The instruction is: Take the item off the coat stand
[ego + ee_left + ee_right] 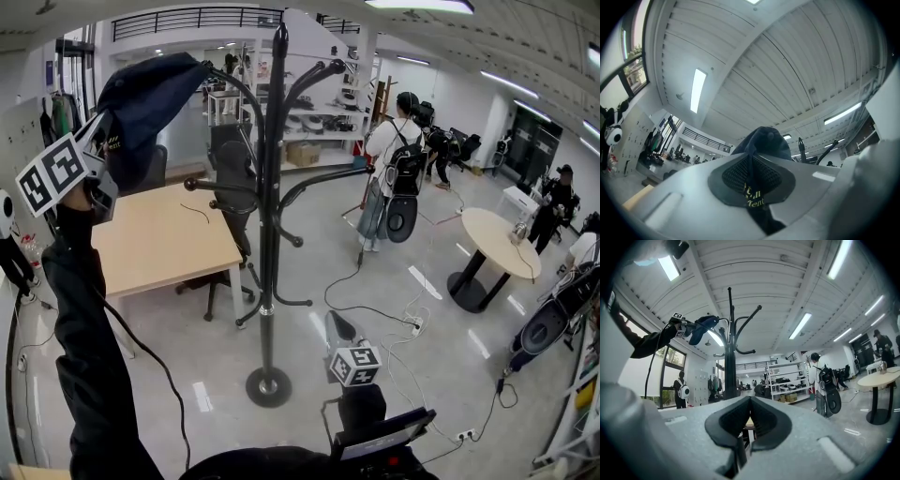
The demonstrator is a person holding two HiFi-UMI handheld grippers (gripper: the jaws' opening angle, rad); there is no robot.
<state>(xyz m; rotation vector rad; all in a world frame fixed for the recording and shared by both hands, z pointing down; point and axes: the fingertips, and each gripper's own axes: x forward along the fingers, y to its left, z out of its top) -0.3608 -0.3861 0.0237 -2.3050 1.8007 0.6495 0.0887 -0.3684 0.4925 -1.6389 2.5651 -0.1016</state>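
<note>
My left arm (82, 347), in a dark sleeve, is stretched up and forward, its claw (105, 145) tilted upward with the jaws pinched on a dark blue cap (145, 98). My right claw (339, 328) is held low and level, jaws together with nothing between them.

Coat stand (271, 234): one. Cap (141, 89): one, dark blue.
Claws: two, namely left claw (105, 141) and right claw (337, 328); one marker cube on each.
Worktops: two, namely rectangular wooden worktop (159, 248) and round worktop (489, 234).
Office chair (230, 155): one. Shelf rack (323, 108): one.
Persons: at least three, namely person with backpack (394, 155), person at right edge (560, 199), person at left edge (9, 248). Farther figures too small to count.
Floor cables: several, number unclear.
</note>
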